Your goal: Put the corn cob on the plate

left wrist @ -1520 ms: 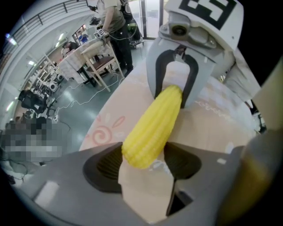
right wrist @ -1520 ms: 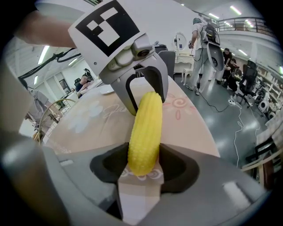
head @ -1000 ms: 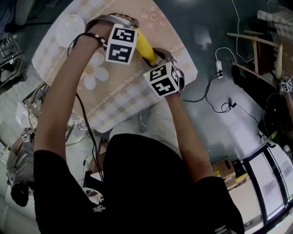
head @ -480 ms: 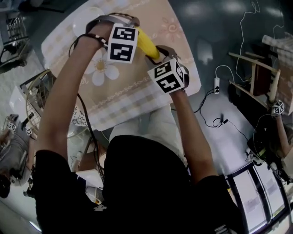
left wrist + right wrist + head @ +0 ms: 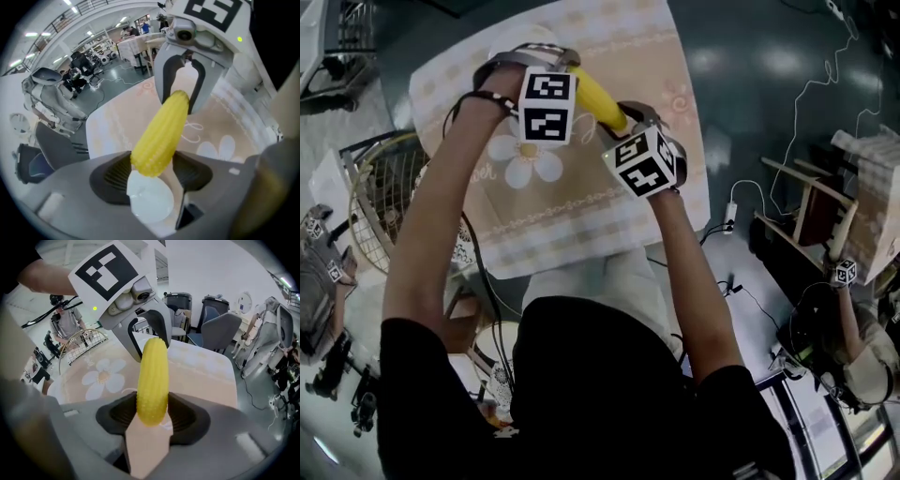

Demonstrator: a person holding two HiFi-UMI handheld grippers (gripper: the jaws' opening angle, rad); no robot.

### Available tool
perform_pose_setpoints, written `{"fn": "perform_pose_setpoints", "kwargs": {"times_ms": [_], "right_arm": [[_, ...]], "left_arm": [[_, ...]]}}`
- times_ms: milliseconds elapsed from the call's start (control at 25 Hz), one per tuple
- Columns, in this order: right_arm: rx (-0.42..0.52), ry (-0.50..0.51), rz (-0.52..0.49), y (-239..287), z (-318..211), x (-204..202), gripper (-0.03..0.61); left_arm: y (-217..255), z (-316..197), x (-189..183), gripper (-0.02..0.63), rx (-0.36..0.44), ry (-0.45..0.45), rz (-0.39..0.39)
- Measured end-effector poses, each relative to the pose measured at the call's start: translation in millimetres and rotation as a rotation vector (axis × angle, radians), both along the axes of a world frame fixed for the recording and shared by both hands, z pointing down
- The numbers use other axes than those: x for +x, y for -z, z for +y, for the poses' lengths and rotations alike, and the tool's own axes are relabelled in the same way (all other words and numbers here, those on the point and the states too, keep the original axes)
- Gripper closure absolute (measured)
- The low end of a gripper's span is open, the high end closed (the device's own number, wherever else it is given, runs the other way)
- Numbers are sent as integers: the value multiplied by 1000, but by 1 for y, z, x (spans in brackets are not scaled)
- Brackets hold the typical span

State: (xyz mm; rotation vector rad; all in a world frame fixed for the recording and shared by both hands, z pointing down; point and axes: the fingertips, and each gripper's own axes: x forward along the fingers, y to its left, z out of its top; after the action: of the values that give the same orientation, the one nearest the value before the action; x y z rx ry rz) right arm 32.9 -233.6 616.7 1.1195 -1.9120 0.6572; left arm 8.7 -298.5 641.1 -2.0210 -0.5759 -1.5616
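— Who's got the corn cob (image 5: 598,97)?
— Left gripper (image 5: 152,172) and right gripper (image 5: 152,416) each clamp an end, aloft above the plate (image 5: 150,206). If one lets go early, it may tip and roll off.

Looking steeply down, I had the corn cob (image 5: 598,98) spanning between my two grippers. The left gripper (image 5: 553,84) was at its far end and the right gripper (image 5: 633,131) at its near end, with both marker cubes facing up at me. Under them was the table (image 5: 581,220), its beige checked cloth printed with a white daisy (image 5: 528,159). The white plate (image 5: 514,42) showed partly, just beyond the left gripper. A wire basket (image 5: 384,202) stood beside the table's left edge.
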Motion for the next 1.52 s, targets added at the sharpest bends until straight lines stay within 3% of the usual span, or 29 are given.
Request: {"fn": "perform_pose_setpoints", "kwargs": {"times_ms": [1120,1360,1520], "right_arm": [[45,429,80,-19,-132,-72,376],[43,493,84,-28,-150,-82,376],[13,484,67,-36,-151,-84,374]], "left_arm": [[-25,-111,-108,347,9,458,51],[-35,-125,-120,346,-11,533,65],[-38,-124,-123,345,-33,550,66]]}}
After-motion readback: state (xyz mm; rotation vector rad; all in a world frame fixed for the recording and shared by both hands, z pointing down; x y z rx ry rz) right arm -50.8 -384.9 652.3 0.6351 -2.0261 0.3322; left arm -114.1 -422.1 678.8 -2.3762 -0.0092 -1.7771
